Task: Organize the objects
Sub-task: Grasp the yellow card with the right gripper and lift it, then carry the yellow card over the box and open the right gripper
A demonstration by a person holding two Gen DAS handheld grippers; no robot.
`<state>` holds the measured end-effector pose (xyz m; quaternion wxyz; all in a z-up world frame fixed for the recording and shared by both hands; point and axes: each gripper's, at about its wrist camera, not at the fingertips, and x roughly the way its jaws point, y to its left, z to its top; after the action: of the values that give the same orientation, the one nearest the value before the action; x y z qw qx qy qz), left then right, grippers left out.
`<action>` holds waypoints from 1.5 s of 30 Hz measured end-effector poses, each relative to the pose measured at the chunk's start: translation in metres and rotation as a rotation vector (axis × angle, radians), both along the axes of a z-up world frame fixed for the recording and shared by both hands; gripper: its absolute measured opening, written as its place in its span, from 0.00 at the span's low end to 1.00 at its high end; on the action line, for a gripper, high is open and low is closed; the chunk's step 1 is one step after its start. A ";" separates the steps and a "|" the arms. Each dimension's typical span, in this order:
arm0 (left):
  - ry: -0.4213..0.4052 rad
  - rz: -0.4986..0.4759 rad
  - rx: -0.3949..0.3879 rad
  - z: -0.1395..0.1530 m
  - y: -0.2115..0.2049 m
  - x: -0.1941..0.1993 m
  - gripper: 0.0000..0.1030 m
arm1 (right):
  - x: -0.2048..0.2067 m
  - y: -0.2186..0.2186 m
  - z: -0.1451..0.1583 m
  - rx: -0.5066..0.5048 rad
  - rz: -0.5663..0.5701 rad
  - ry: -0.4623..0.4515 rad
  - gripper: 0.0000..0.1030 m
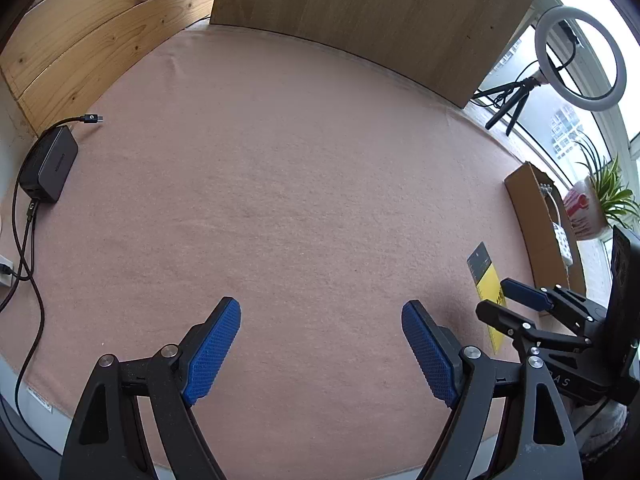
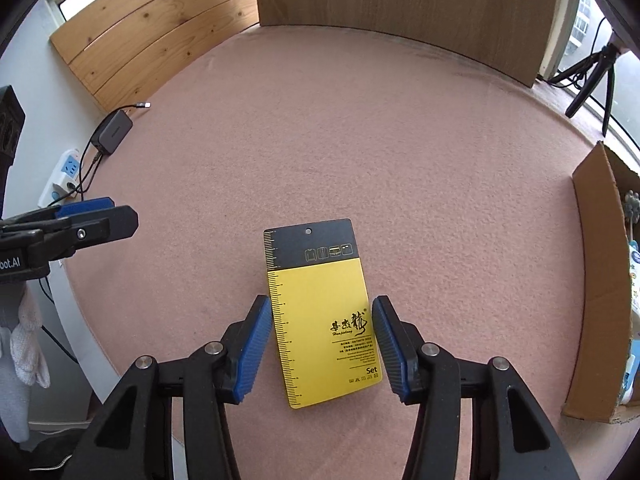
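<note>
A yellow and black card (image 2: 320,320) with a ruler scale along its left edge sits between the blue pads of my right gripper (image 2: 322,304), which is shut on its long edges just above the pink felt mat (image 2: 360,140). In the left wrist view the same card (image 1: 489,280) shows edge-on at the right, held by the right gripper (image 1: 492,298). My left gripper (image 1: 320,308) stands open over bare mat with nothing between its fingers; it also shows at the left edge of the right wrist view, left gripper (image 2: 124,212).
An open cardboard box (image 2: 596,280) with several items inside stands at the mat's right edge. A black charger (image 1: 50,164) with cables lies at the far left, beside a power strip (image 2: 66,172). Wooden boards (image 1: 380,12) wall the back. A ring light (image 1: 580,58) and a potted plant (image 1: 604,188) stand by the window.
</note>
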<state>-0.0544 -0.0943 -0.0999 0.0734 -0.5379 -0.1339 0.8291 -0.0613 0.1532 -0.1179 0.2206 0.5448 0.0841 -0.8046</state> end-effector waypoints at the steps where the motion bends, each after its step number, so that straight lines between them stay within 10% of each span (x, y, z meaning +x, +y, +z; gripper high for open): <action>1: 0.000 -0.009 -0.002 0.000 0.005 -0.001 0.83 | -0.002 0.003 0.002 -0.004 -0.020 0.013 0.46; 41: 0.014 -0.195 -0.011 0.009 0.158 -0.034 0.83 | -0.029 0.261 0.065 -0.001 -0.618 0.265 0.47; 45: 0.021 -0.209 -0.017 0.013 0.166 -0.036 0.83 | -0.031 0.265 0.061 -0.008 -0.618 0.254 0.62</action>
<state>-0.0908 0.0719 -0.0865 0.1562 -0.5407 -0.0691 0.8237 -0.0925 0.4182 -0.0566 -0.0439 0.4388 -0.0614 -0.8954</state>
